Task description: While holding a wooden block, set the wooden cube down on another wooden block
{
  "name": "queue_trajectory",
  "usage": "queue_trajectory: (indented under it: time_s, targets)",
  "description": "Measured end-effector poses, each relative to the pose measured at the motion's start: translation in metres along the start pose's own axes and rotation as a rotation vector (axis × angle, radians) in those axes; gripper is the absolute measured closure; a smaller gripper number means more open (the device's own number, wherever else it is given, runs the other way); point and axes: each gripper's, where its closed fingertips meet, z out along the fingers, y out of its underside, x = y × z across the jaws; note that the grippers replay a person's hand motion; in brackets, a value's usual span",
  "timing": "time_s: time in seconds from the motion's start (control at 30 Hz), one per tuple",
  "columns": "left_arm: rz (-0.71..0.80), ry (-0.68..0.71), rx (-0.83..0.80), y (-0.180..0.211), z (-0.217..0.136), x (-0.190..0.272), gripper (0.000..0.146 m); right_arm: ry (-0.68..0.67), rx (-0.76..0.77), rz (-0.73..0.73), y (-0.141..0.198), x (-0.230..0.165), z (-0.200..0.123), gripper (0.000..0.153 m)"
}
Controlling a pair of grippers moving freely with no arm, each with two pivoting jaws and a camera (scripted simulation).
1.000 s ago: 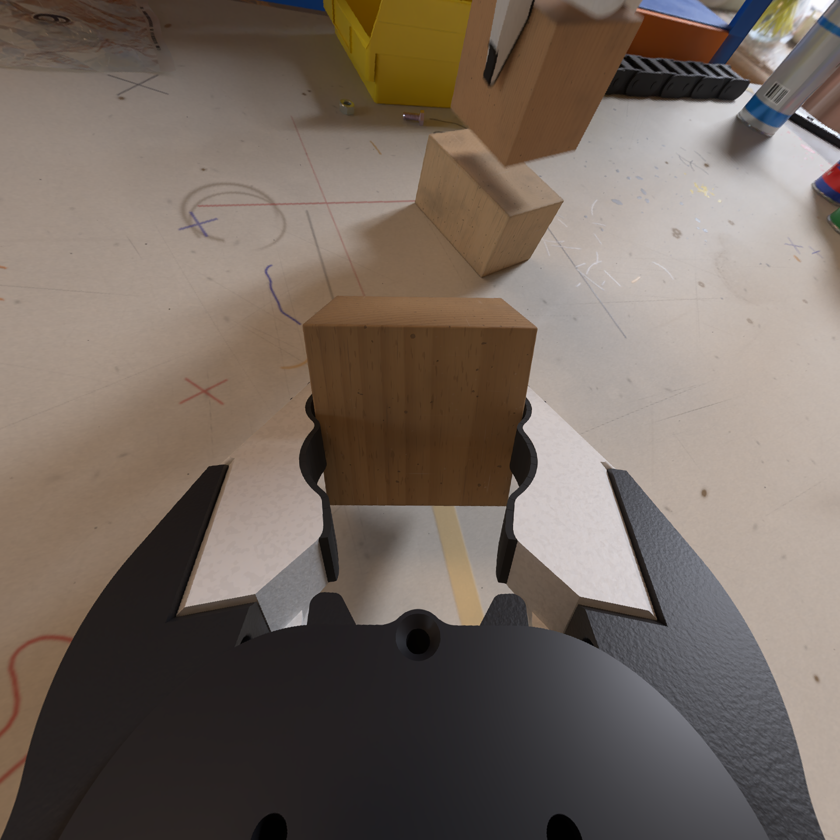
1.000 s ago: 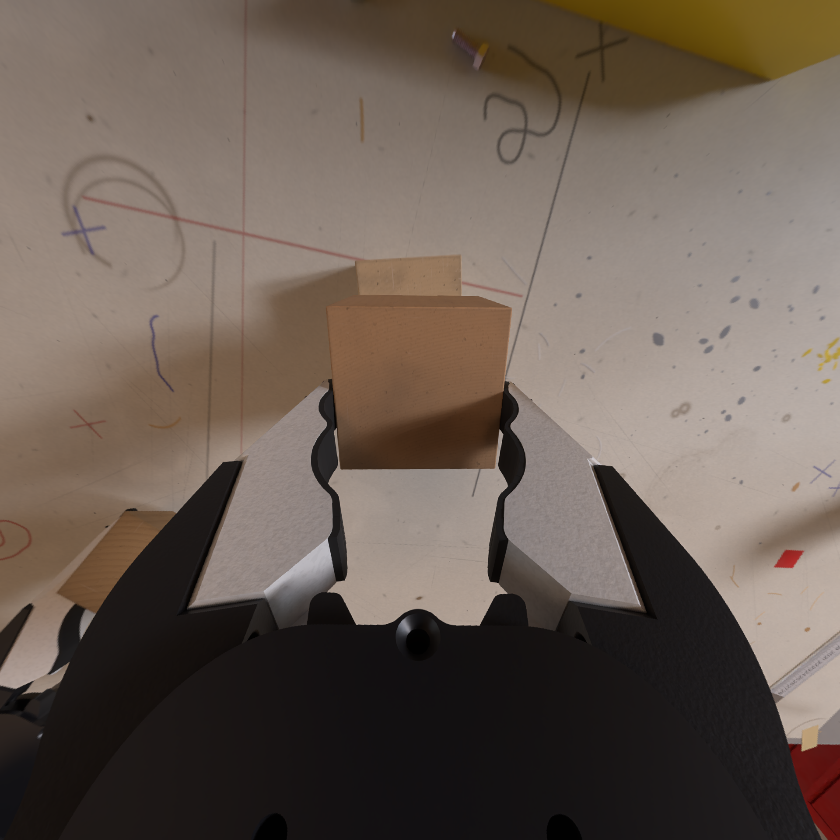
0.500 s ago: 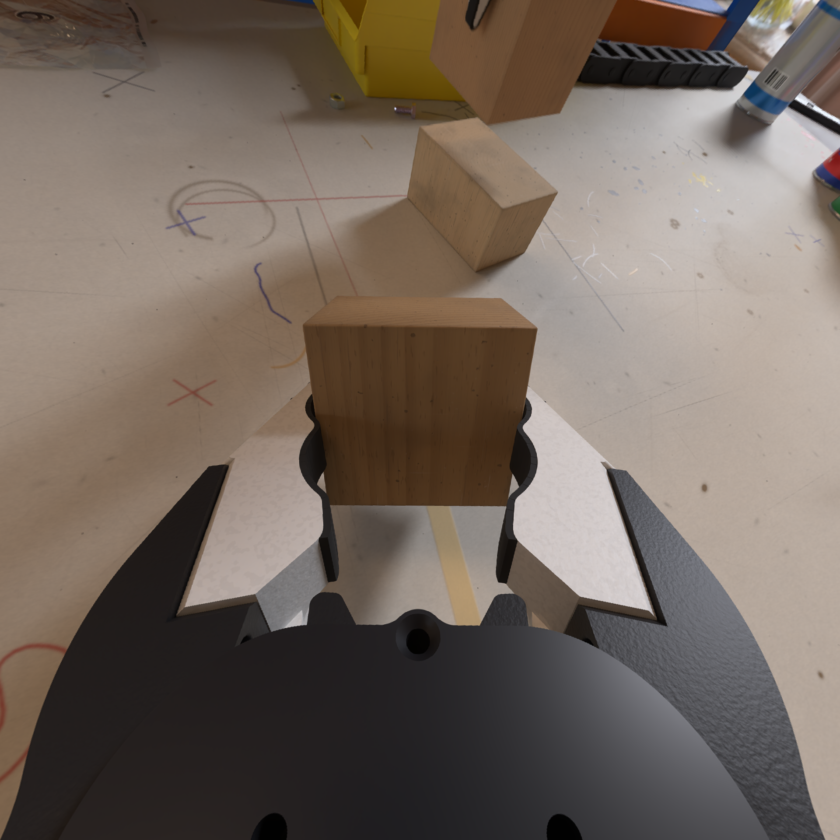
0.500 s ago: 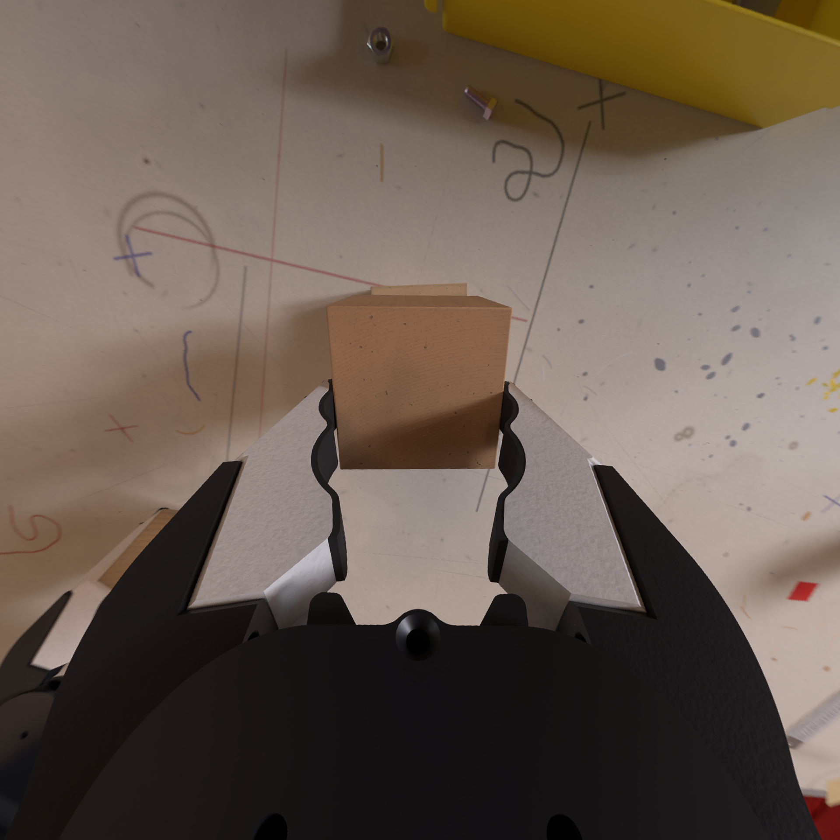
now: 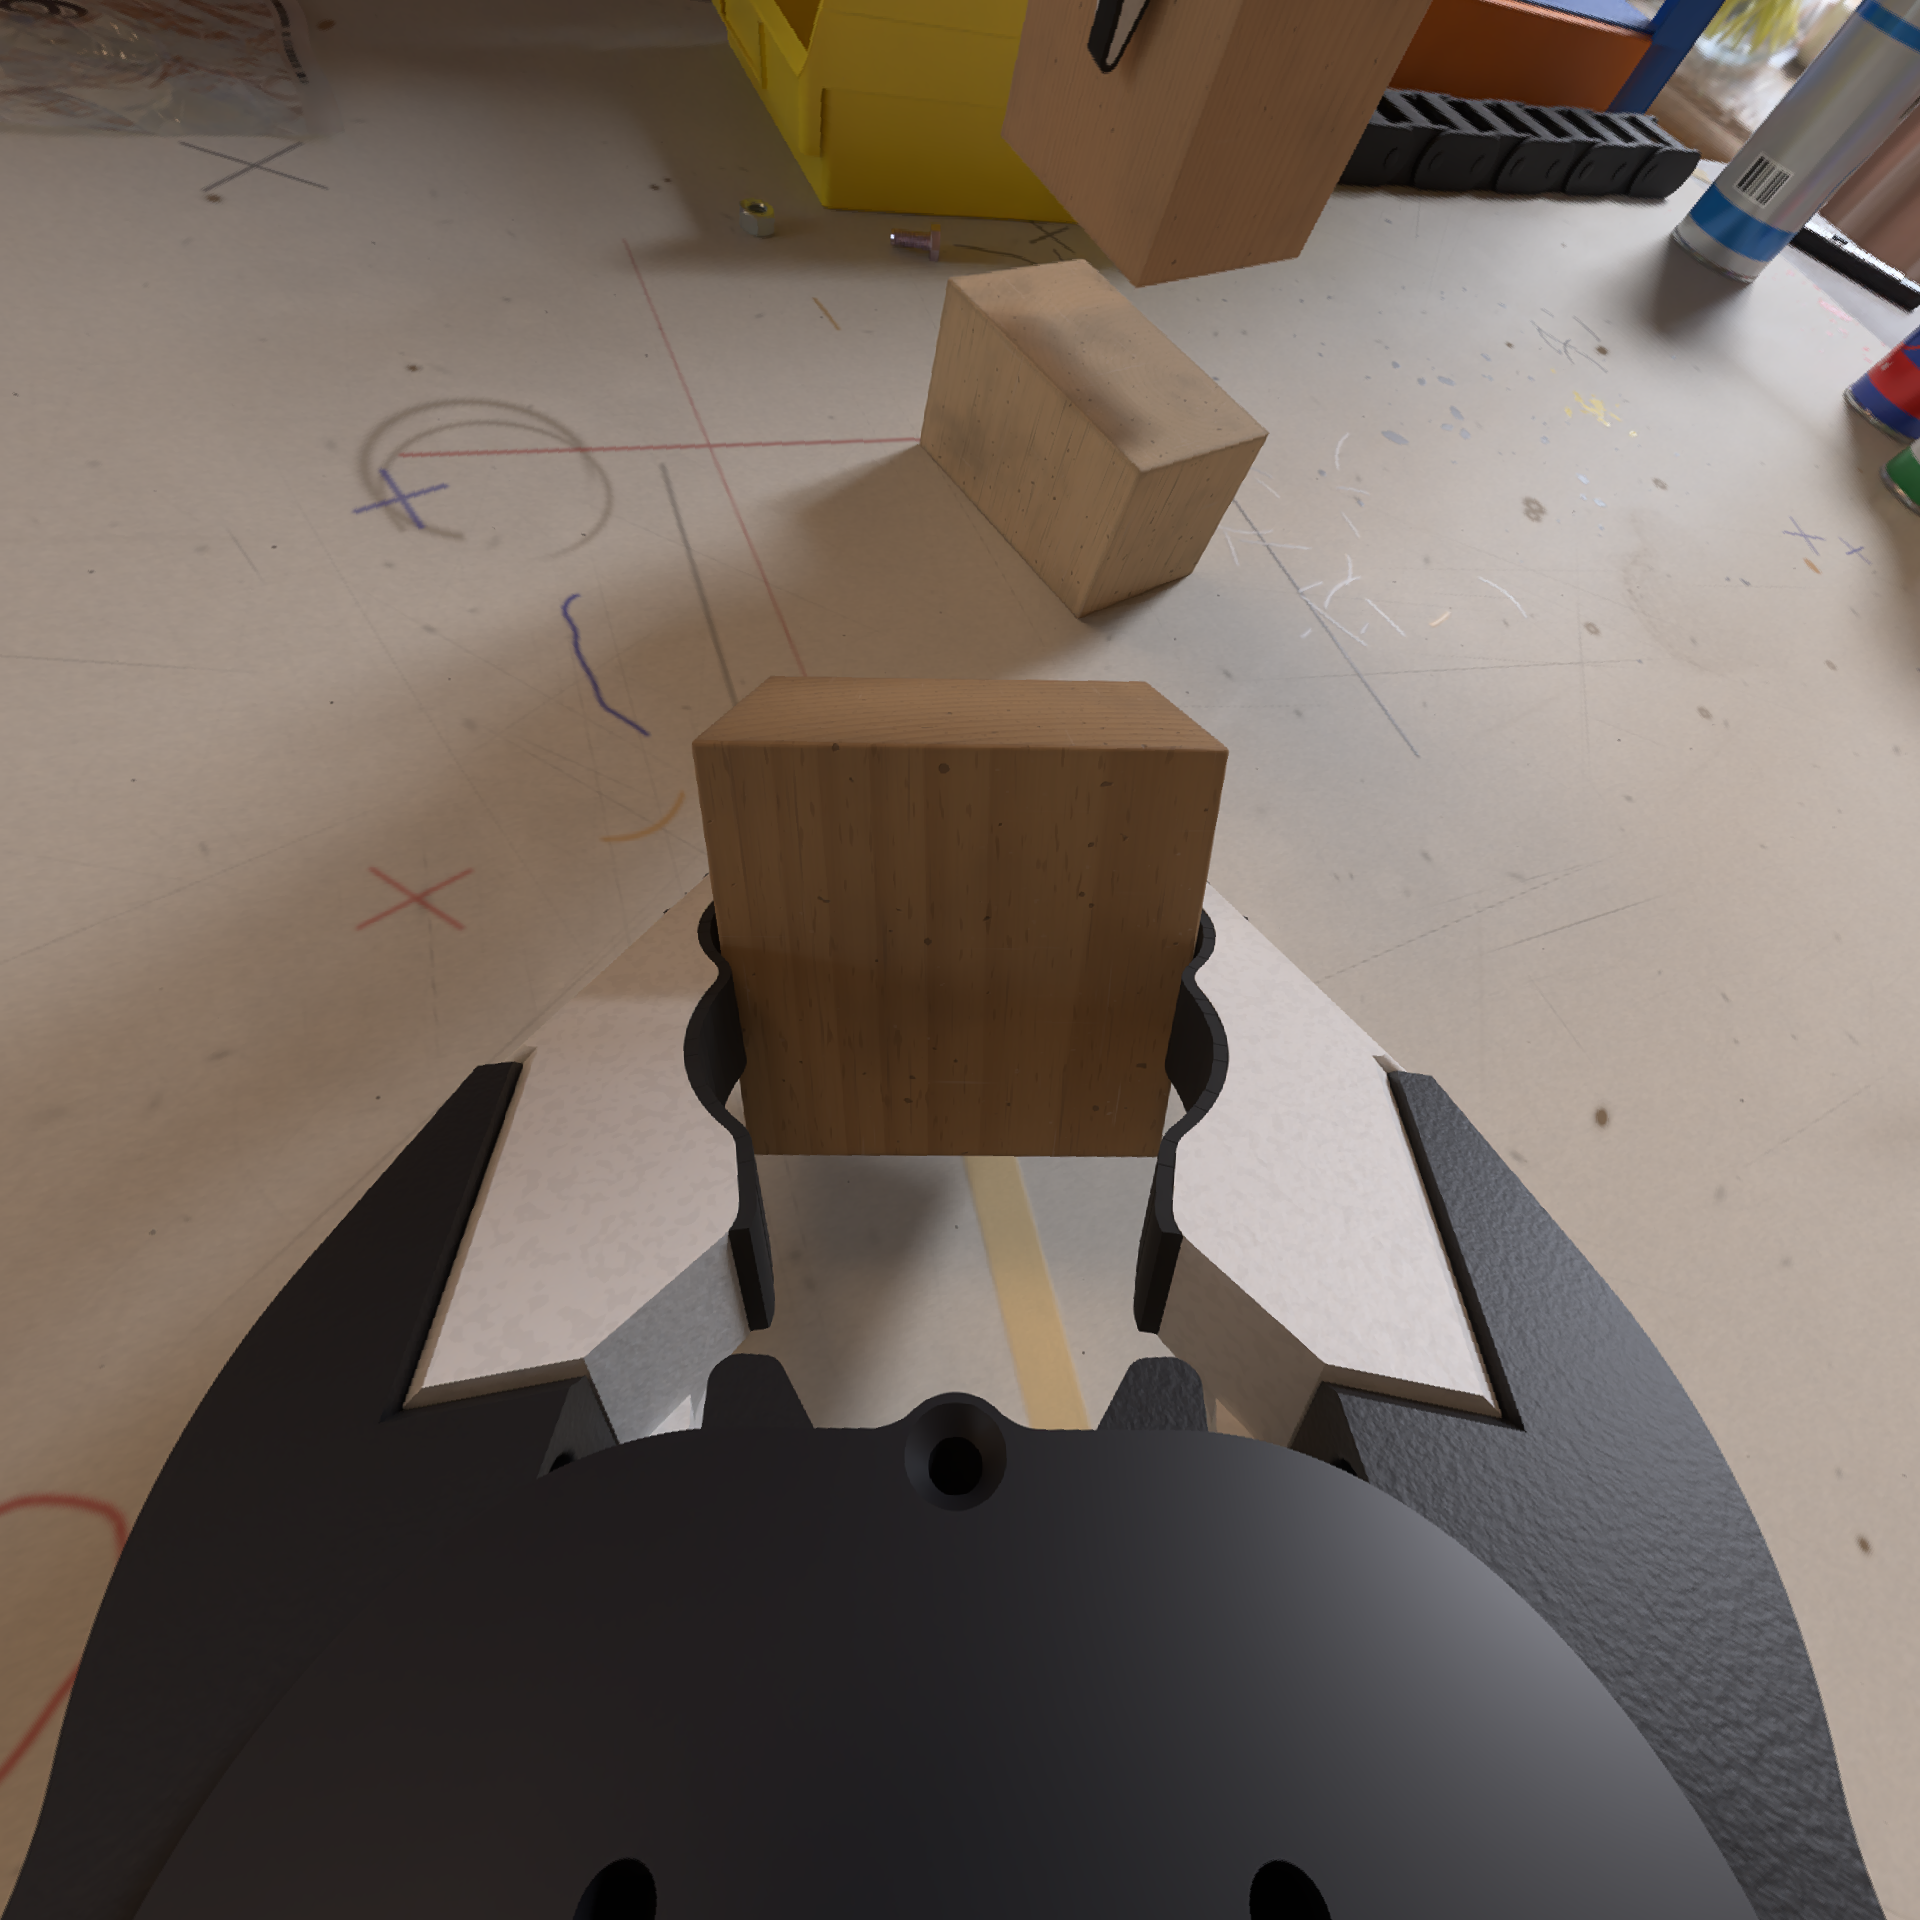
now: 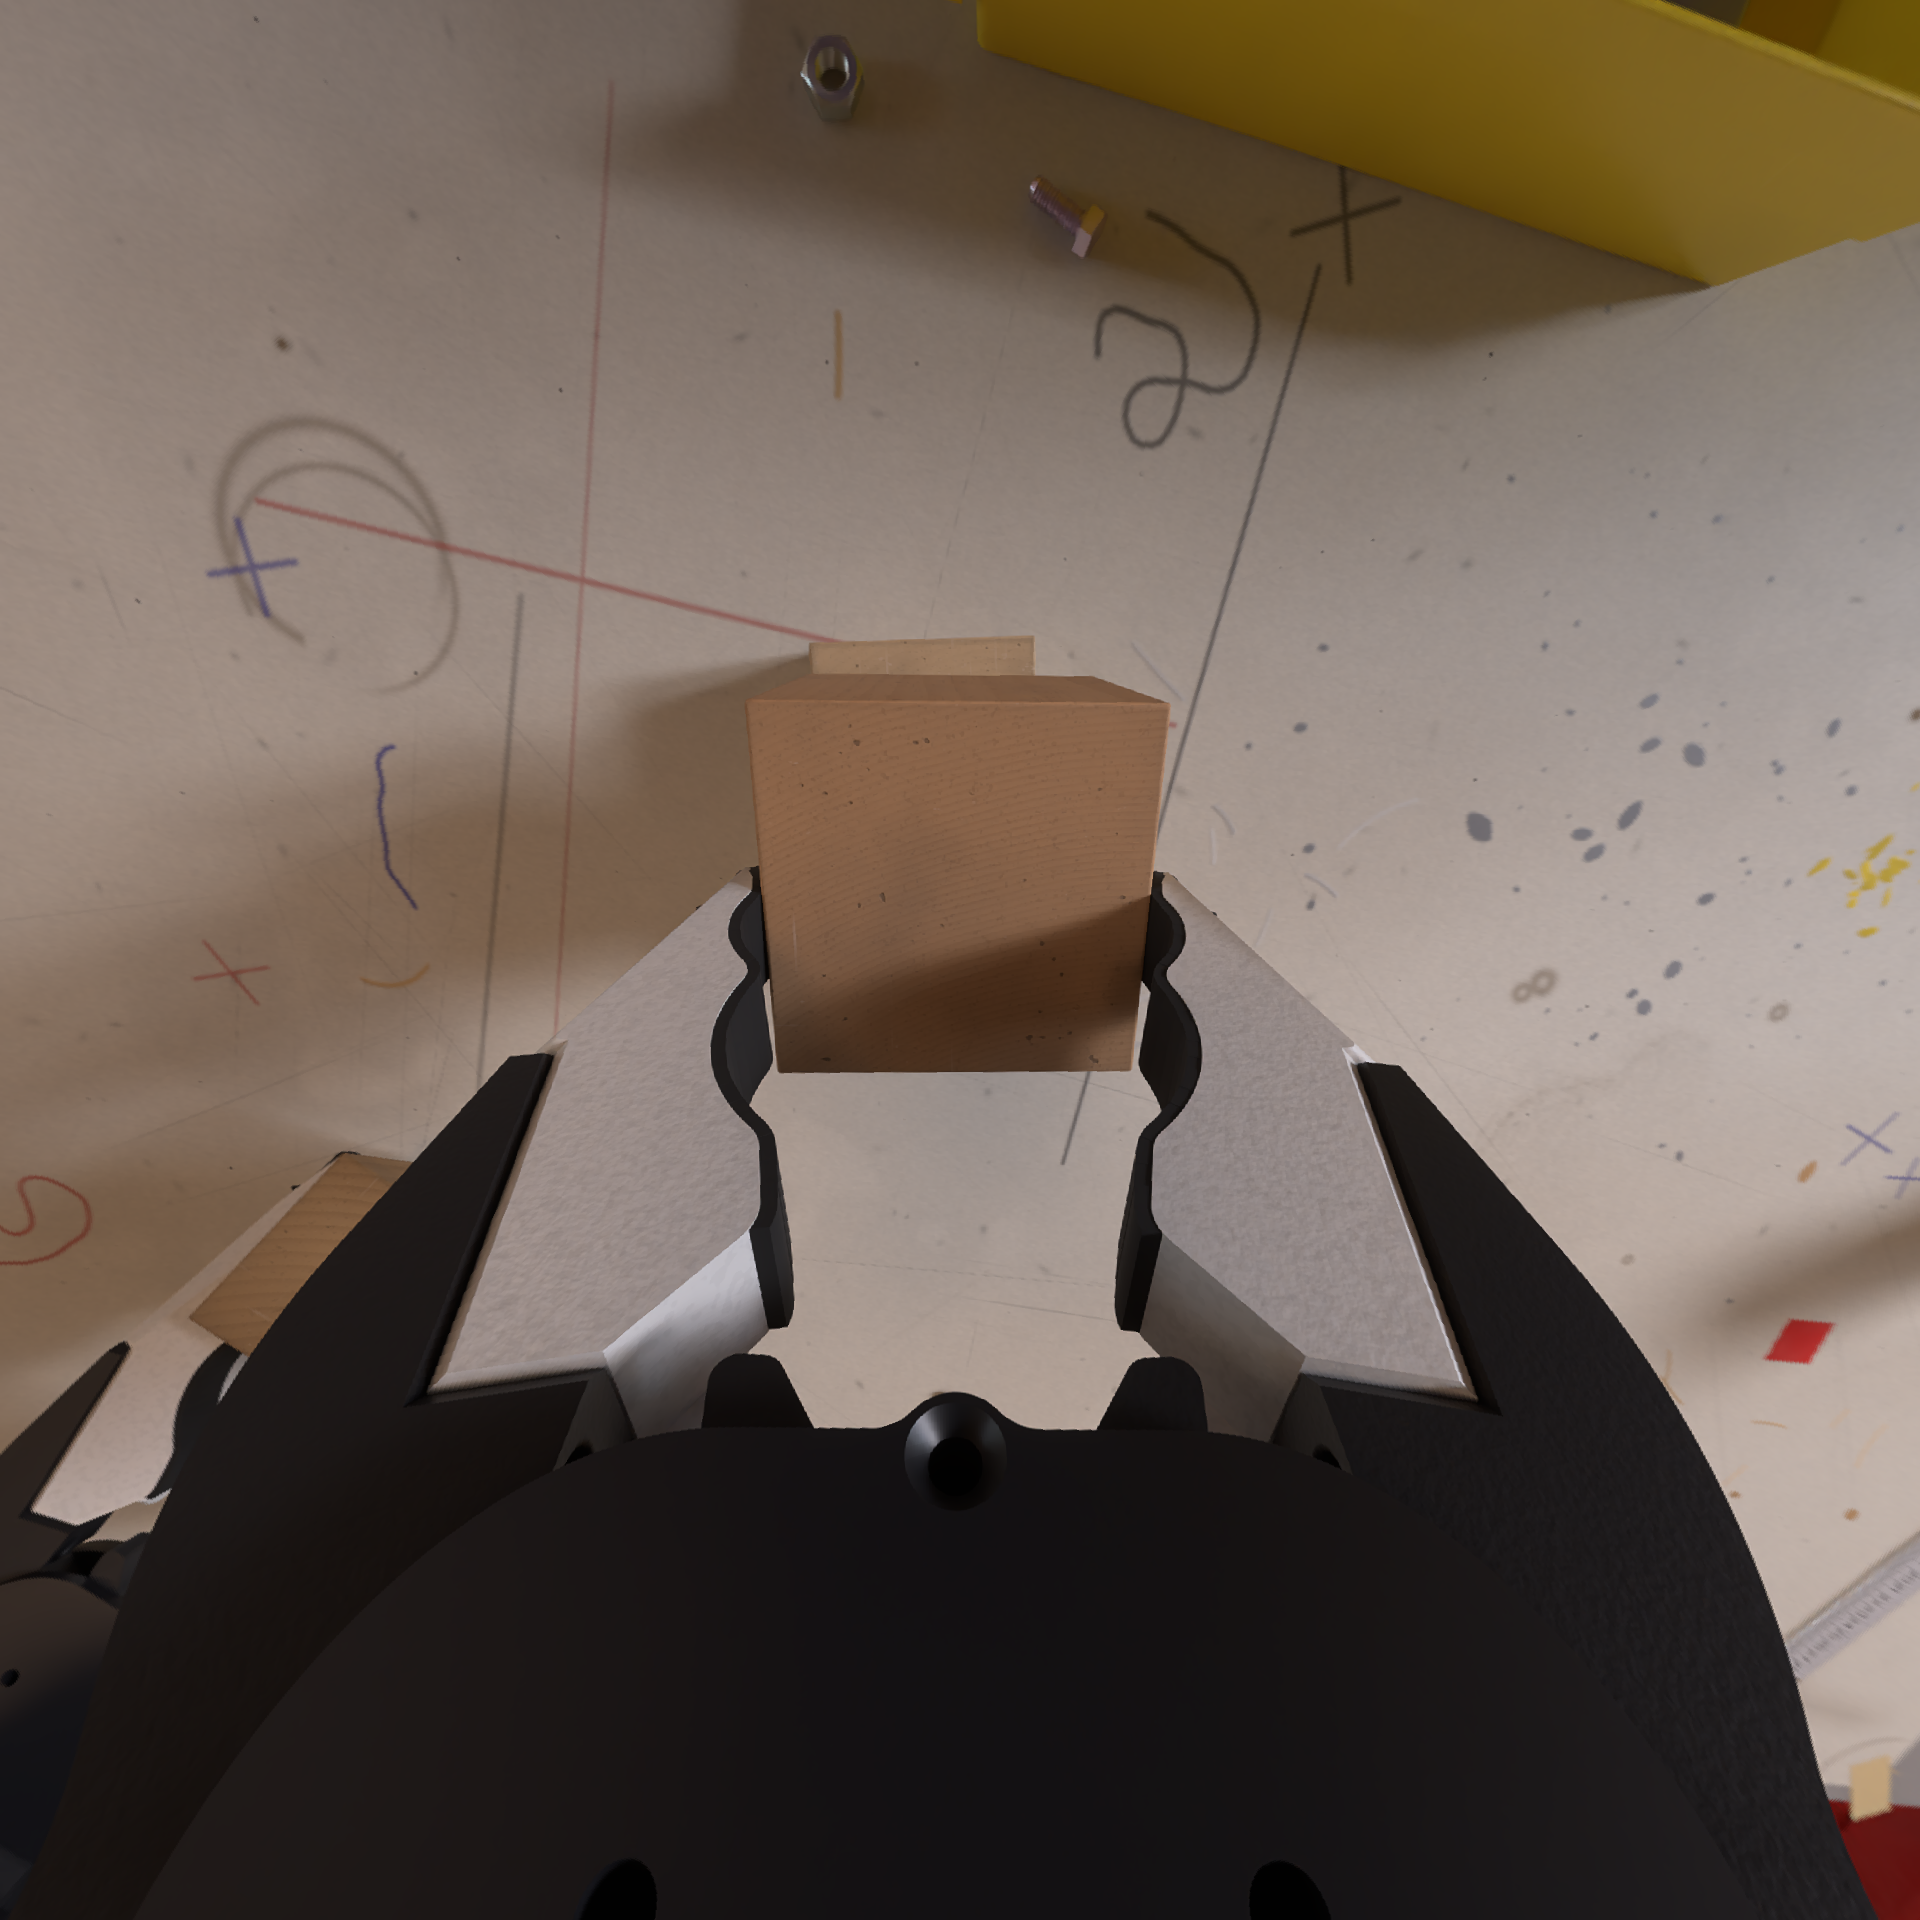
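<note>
My left gripper (image 5: pixel 956 925) is shut on a dark wooden block (image 5: pixel 956 997) and holds it just above the table. A pale wooden block (image 5: pixel 1081 436) lies on the table ahead of it. My right gripper (image 6: pixel 956 883) is shut on the wooden cube (image 6: pixel 951 831). In the left wrist view the cube (image 5: pixel 1195 125) hangs in the air above the pale block, apart from it. In the right wrist view the cube hides the pale block (image 6: pixel 920 657) except for a thin far strip. The left gripper's block (image 6: pixel 301 1257) shows at lower left there.
A yellow bin (image 5: pixel 894 104) stands behind the blocks and also shows in the right wrist view (image 6: pixel 1455 114). A nut (image 5: pixel 758 218) and a bolt (image 5: pixel 914 241) lie in front of it. A black chain (image 5: pixel 1507 156) and spray cans (image 5: pixel 1766 145) are at the far right.
The right gripper has risen with the cube, widening the gap above the pale block, mostly in the first half second. The left gripper has drifted only slightly, still holding its block.
</note>
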Motion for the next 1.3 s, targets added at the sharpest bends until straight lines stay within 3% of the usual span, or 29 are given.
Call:
queue_trajectory:
  time_s: [0.2, 0.37, 0.87, 1.17, 1.3]
  targets:
    - [0.005, 0.002, -0.006, 0.002, 0.002, 0.002, 0.063, -0.123, 0.016, 0.037, 0.0, -0.012, 0.006, 0.081]
    - [0.008, -0.002, -0.007, 0.001, 0.001, 0.0, 0.063, 0.04, 0.001, -0.051, 0.001, 0.005, 0.013, 0.081]
    - [-0.027, 0.042, 0.005, -0.014, 0.018, 0.005, 0.063, 0.042, -0.011, -0.067, 0.005, 0.001, 0.024, 0.081]
    - [-0.067, 0.042, -0.032, 0.001, 0.023, -0.002, 0.063, 0.045, -0.031, -0.053, 0.012, -0.004, 0.032, 0.08]
    - [-0.051, 0.037, -0.039, 0.004, 0.023, -0.001, 0.063, 0.037, -0.049, -0.056, 0.02, -0.007, 0.038, 0.06]
